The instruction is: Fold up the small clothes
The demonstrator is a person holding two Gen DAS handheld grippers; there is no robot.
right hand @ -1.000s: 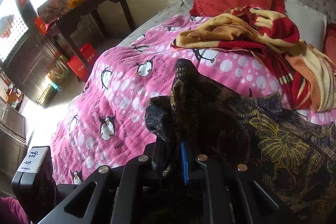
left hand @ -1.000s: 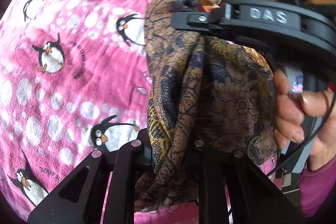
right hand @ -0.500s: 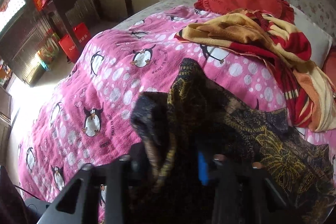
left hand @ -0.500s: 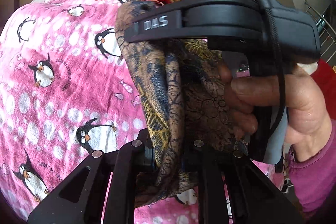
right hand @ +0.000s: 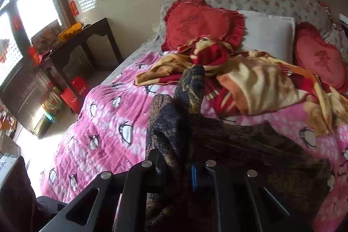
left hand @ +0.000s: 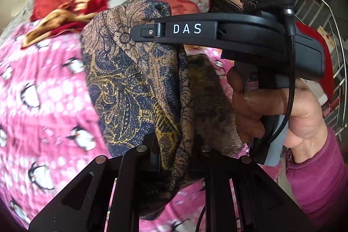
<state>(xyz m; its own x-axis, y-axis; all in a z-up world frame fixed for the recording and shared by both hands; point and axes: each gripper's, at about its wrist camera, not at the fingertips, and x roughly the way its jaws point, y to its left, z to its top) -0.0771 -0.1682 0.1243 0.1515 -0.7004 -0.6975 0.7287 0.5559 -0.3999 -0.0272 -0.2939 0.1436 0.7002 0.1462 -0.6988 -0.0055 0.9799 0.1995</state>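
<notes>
Right gripper [left hand: 150,32] reads "DAS" (white capitals).

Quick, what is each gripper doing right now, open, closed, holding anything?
Left gripper: closed on the dark patterned garment.
Right gripper: jaws closing, pinching the same garment between its fingers.

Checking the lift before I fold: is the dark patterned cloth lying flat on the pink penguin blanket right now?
No, the dark patterned cloth hangs bunched between the left gripper and right gripper, raised above the pink penguin blanket.
</notes>
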